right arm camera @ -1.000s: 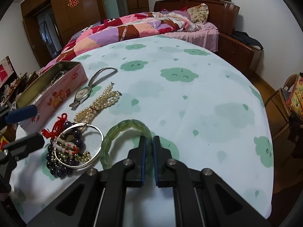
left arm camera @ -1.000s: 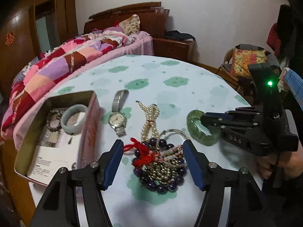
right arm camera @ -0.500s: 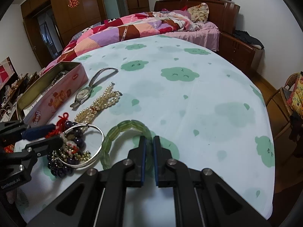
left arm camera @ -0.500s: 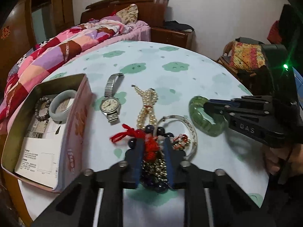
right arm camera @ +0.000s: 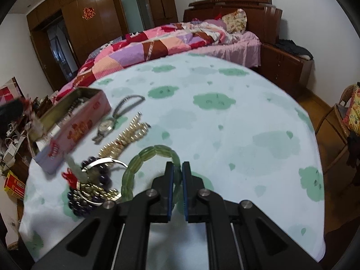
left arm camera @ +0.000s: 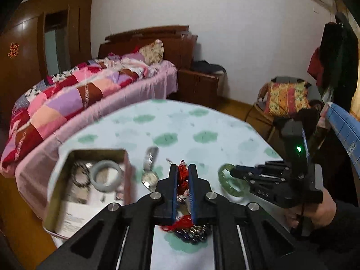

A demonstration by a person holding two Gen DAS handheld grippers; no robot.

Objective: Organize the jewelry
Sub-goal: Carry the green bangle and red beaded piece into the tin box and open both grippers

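My left gripper is shut on a red knotted cord ornament and holds it above the table, its tassel hanging below. Under it lies the pile of purple and gold bead bracelets, which also shows in the right wrist view with a silver bangle. My right gripper is shut on the green jade bracelet on the table; it also shows in the left wrist view. The open pink tin holds a pale bangle and a dark bead bracelet.
A wristwatch and a pearl strand lie between the tin and the green bracelet. The round table has a cloud-print cloth. A bed stands behind, a chair with a cushion at the right.
My left gripper closed on the red cord ornament and lifted it up off the bead pile. My right gripper stayed shut on the green bracelet and rose slightly.
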